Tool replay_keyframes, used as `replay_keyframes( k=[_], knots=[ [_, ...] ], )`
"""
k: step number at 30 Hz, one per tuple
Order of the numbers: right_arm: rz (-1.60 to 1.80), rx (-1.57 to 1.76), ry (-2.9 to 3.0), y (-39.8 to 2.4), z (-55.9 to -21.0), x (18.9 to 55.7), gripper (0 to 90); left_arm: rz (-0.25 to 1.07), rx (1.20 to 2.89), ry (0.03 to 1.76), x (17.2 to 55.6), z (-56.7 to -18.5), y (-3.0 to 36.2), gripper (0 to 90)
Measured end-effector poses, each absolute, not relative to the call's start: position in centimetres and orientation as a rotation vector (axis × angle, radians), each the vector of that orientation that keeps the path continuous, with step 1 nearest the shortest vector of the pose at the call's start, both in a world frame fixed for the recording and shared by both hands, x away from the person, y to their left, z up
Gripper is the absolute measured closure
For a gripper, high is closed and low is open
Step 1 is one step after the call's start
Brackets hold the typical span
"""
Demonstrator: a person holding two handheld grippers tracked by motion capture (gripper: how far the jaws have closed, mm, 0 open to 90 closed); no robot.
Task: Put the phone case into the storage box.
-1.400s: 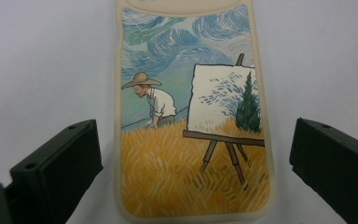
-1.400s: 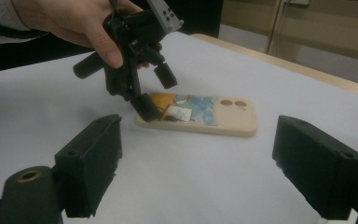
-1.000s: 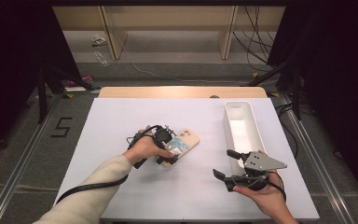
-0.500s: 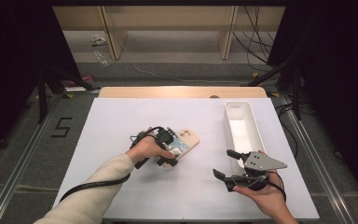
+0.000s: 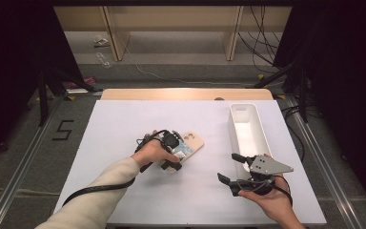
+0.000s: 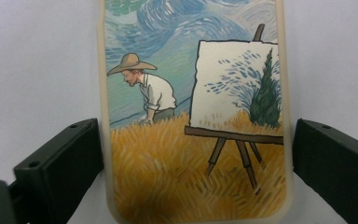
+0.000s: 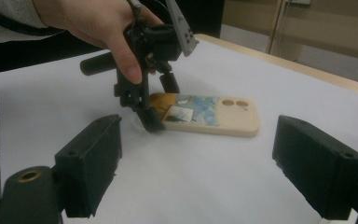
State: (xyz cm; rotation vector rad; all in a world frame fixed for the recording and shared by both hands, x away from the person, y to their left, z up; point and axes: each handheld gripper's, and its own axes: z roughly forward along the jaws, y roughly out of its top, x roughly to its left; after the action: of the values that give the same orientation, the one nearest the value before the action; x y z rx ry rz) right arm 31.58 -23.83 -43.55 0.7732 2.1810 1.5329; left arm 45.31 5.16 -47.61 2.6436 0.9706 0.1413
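A cream phone case [image 5: 194, 142] printed with a painter in a wheat field lies flat mid-table. My left gripper [image 5: 175, 153] points down over its near end. In the left gripper view the case [image 6: 191, 116] lies between the two black jaws, which rest against its long edges, with the left gripper [image 6: 196, 163] shut on it. The right gripper view shows the case [image 7: 223, 114] and the hand-held left gripper [image 7: 158, 105] on it. My right gripper [image 5: 228, 167] hovers over the front right of the table, its jaws [image 7: 200, 154] open and bare.
A long white bin [image 5: 232, 129] stands at the right of the white table [image 5: 124, 129], just beyond my right gripper. A wooden strip [image 5: 186, 94] runs along the far edge. Cables trail from both grippers.
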Motion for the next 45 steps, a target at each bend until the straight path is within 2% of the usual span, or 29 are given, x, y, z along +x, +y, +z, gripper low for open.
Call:
replay_keyframes(
  k=[5,24,45],
  knots=[
    [1.533,0.773,2.181,-23.8,-43.5,31.6,16.6,0.144,2.638,0.995,45.2,-47.3,5.1,9.5],
    [1.535,0.776,2.179,-23.8,-43.5,31.6,16.6,0.16,2.61,1.003,44.9,-47.3,5.4,11.1],
    [1.538,0.78,2.172,-23.9,-43.5,31.5,16.5,0.224,2.459,0.972,42.8,-47.2,6.8,11.5]
  ],
)
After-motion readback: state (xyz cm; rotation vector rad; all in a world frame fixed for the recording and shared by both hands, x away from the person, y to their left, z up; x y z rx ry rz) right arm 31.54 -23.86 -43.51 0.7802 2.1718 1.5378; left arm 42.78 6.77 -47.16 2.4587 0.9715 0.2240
